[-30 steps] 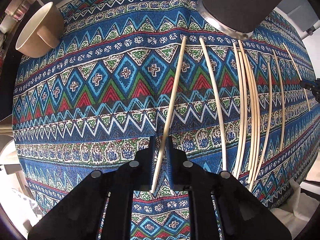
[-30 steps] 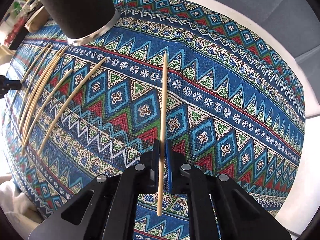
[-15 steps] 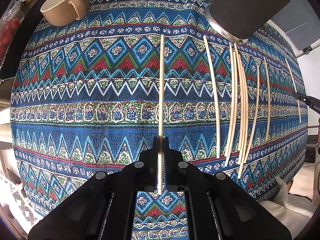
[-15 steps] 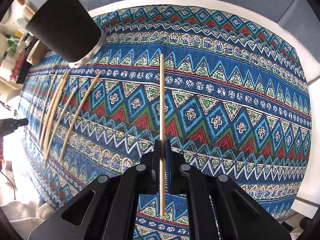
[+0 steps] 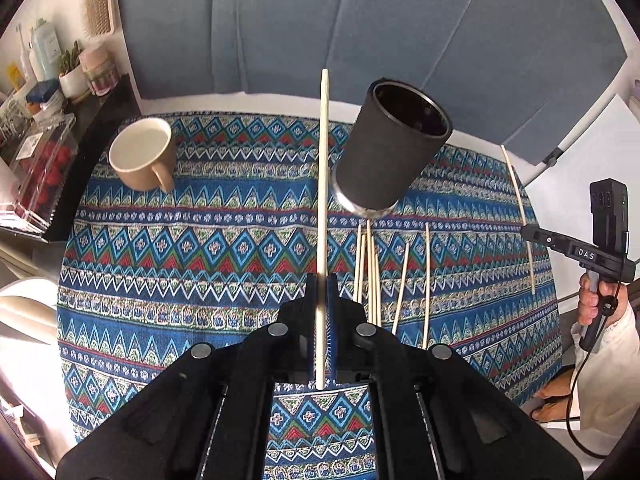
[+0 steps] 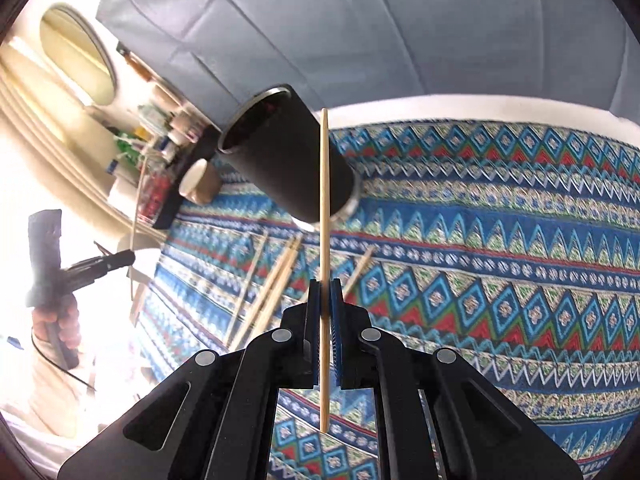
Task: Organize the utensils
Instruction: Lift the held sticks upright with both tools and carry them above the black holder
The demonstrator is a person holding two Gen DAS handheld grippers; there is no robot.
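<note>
Holding one chopstick (image 5: 322, 200) each, both grippers' fingers (image 5: 310, 320) pinch lightly above the desk (image 5: 200, 248); a tilted stick could miss the black cup (image 5: 390, 156).

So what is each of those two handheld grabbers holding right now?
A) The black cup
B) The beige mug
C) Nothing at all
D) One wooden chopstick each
D: the left gripper is shut on a chopstick, and the right gripper pinches its own chopstick between its fingers.

grey-blue padded wall panels (image 5: 280, 20), cluttered side shelf (image 5: 44, 92), oval mirror (image 6: 80, 52), bright daylight
</note>
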